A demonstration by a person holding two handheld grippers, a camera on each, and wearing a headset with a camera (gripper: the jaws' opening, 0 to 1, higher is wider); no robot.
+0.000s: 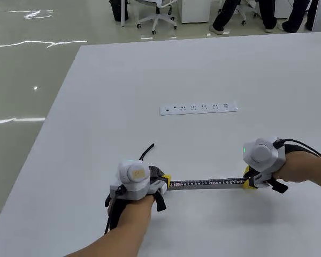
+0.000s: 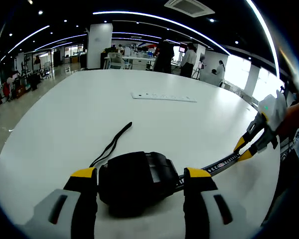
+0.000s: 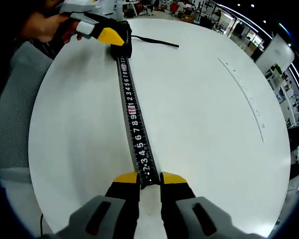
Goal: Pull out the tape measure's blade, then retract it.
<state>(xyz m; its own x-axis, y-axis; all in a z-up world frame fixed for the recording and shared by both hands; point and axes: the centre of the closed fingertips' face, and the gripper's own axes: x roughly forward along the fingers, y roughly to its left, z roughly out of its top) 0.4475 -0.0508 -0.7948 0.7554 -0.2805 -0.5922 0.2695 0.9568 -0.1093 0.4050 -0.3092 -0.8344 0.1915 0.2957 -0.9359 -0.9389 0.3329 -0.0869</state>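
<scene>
Head view: matte white bench point(image 1: 203, 69) with glossy floor point(image 1: 21, 64) beyond it; a power strip point(image 1: 198, 108) lies well apart. The blade point(image 1: 206, 183), a flat numbered strip, spans from the left hand-held gripper point(image 1: 163, 184) to the right hand-held gripper point(image 1: 250, 181).
Left gripper view: yellow-tipped jaws clamp the rounded black case point(image 2: 137, 181); the strap point(image 2: 112, 144) trails ahead.
Right gripper view: jaws pinch the blade's end.

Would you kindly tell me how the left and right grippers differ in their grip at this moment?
The left gripper has its tongs wide around the black case; the right gripper has them nearly closed on the blade. The left grips a bulky body, the right a thin strip. Both have yellow tips.
</scene>
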